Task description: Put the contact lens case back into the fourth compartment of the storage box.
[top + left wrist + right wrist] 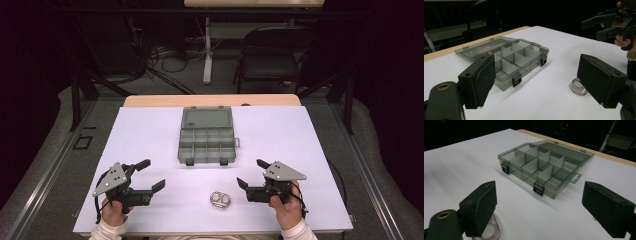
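A smoky clear compartment box (207, 142) lies open in the middle of the white mat, its lid (207, 117) folded flat behind it and its compartments looking empty. A small clear twin-cup container (220, 200) rests near the front edge, between my two grippers. My left gripper (152, 174) hovers open to the container's left, and my right gripper (250, 173) hovers open to its right. The left gripper view has the box (516, 60) ahead, the container (578, 86) beside the right jaw, and the right gripper (604, 25) far off. In the right gripper view the box (541, 167) lies ahead and the container (487, 230) sits behind the left jaw.
The white mat (150, 140) covers most of a wooden table (150, 100). A dark folding chair (275, 55) and loose cables stand on the floor beyond the table's far edge.
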A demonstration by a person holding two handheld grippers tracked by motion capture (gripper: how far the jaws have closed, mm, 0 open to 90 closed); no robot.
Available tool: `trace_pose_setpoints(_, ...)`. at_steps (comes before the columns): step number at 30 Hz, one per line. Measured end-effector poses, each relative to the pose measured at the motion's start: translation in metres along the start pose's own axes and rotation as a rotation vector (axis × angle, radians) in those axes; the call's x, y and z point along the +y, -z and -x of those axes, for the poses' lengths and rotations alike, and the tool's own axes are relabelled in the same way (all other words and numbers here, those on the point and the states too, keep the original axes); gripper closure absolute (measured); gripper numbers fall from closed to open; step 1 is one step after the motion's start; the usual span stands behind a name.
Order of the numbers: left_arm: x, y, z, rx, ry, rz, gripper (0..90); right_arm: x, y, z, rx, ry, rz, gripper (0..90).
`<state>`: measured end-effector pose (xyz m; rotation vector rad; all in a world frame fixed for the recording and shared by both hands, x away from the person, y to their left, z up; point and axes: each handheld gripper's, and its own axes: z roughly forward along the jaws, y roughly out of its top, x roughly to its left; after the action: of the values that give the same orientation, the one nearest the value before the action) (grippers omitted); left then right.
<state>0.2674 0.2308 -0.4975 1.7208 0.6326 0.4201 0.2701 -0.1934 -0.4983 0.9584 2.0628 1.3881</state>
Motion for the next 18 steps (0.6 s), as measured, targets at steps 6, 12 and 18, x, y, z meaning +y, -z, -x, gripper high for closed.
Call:
trace_pose_setpoints(6, 0.0001, -0.0004, 0.0011, -0.001, -0.006, -0.003, 15.9, -0.0012, -0.0030, 0.0027, 0.010, -0.024, -0.026, 7.5)
trace_pose_setpoints(12, -0.0004, -0.0008, 0.0020, -0.006, -0.010, -0.006, 15.9, -0.0004, -0.0056, 0.0032, 0.039, -0.050, -0.052, 3.7)
trace_pose_setpoints(18, -0.0009, 0.0015, 0.0045, -0.008, -0.023, -0.014, 15.9, 0.0004, -0.0101, -0.0006, 0.041, -0.040, -0.089, 2.3)
